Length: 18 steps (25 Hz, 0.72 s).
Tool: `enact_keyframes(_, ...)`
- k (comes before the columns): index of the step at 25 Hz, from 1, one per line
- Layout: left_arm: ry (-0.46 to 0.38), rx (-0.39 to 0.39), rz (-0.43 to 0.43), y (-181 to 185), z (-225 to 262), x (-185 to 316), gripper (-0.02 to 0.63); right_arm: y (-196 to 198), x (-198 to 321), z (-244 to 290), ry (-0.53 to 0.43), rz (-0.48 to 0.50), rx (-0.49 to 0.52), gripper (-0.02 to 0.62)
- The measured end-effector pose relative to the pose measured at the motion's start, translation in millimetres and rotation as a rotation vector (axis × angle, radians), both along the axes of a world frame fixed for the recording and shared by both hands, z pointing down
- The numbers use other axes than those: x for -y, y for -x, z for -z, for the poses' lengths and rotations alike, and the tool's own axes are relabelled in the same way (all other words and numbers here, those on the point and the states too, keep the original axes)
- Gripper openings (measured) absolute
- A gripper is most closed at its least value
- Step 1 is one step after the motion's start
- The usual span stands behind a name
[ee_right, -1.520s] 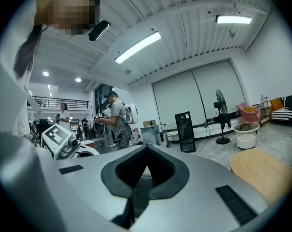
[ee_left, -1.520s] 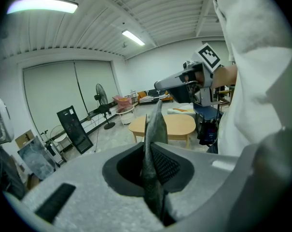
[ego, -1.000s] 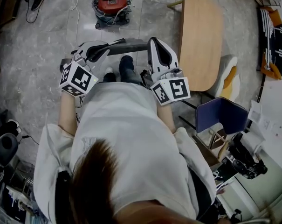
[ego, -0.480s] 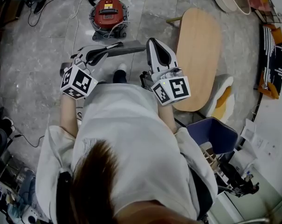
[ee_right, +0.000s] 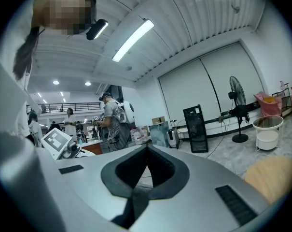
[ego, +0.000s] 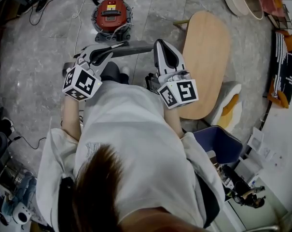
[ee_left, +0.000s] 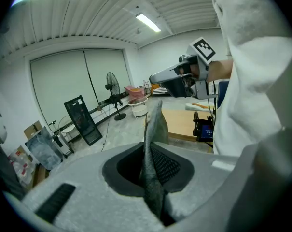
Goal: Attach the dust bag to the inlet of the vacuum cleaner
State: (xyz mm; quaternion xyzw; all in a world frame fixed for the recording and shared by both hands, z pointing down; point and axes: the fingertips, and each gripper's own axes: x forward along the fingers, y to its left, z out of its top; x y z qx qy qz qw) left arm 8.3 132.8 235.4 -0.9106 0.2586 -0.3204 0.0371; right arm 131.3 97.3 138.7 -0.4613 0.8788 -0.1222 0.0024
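In the head view the grey dust bag (ego: 136, 48), pinched by the left tool (ego: 115, 48), is well apart from the red vacuum cleaner (ego: 112, 12) on the floor at 12 o'clock, so attaching is all ahead; the left gripper view shows the bag edge-on, thin and limp; the right gripper view shows the right tool (ee_right: 146, 151) pressed together, seemingly empty.

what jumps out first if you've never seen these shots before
Mid-frame in the head view, the left gripper is shut on a grey dust bag that stretches across to the right gripper, whose jaws are together; whether that one pinches the bag is unclear. On the floor ahead sits the red vacuum cleaner, with an oval wooden table to its right.
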Motion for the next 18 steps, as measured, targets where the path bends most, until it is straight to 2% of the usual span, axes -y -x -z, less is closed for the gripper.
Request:
enact_keyframes(9, 0.040, -0.010, -0.046, 9, -16, 42, 0.038, 9, 42, -7, 0.023, -0.039, -0.005, 0.002)
enact_keyframes(18, 0.101, 0.008, -0.175, 14, -35, 84, 0.038, 32, 94, 2, 0.037, -0.099, -0.019, 0.003)
